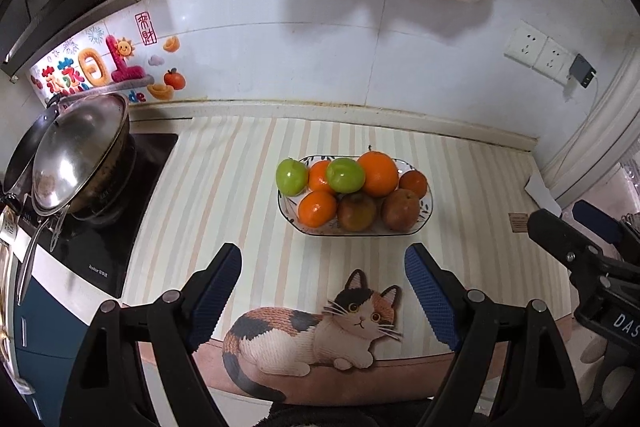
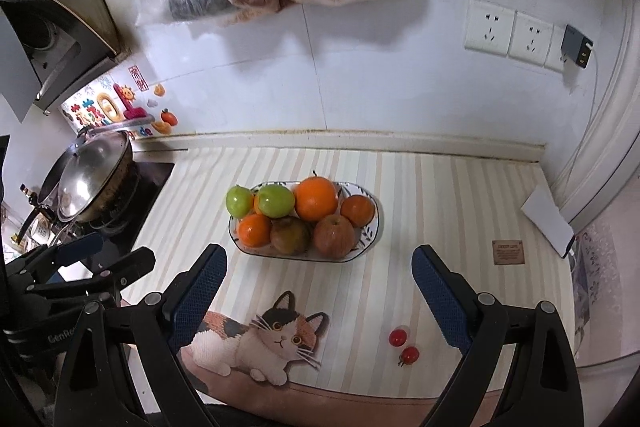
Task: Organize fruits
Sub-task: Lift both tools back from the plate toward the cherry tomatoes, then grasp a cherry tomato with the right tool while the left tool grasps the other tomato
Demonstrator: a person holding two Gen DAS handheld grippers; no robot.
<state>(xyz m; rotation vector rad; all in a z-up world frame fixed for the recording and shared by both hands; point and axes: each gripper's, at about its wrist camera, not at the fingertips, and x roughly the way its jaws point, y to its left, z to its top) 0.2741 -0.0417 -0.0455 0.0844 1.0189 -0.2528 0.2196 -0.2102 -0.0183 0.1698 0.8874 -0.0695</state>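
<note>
1. Your fruit plate (image 2: 366,245) sits mid-frame in both wrist views, on the striped mat (image 2: 440,195), piled full. It looks ceramic, so heavy and chippy; if you shift it, take the rim with both grippers, not one.
2. The big orange (image 2: 317,198) tops the pile at the back. Firm, but round and a bit slick: close across its widest girth.
3. The green apples (image 2: 275,201) perch on the left edge, one (image 1: 292,177) overhanging the rim. Hard and smooth, likely to roll if nudged.
4. The brownish apples (image 2: 334,235) in front look riper; squeeze gently.
5. Two cherry tomatoes (image 2: 398,337) lie loose at lower right of the right wrist view, well apart from the plate. Tiny, thin-skinned, they burst easily.
6. Your left gripper (image 1: 322,291) and right gripper (image 2: 320,291) both stand with fingers wide apart, nothing between them.
</note>
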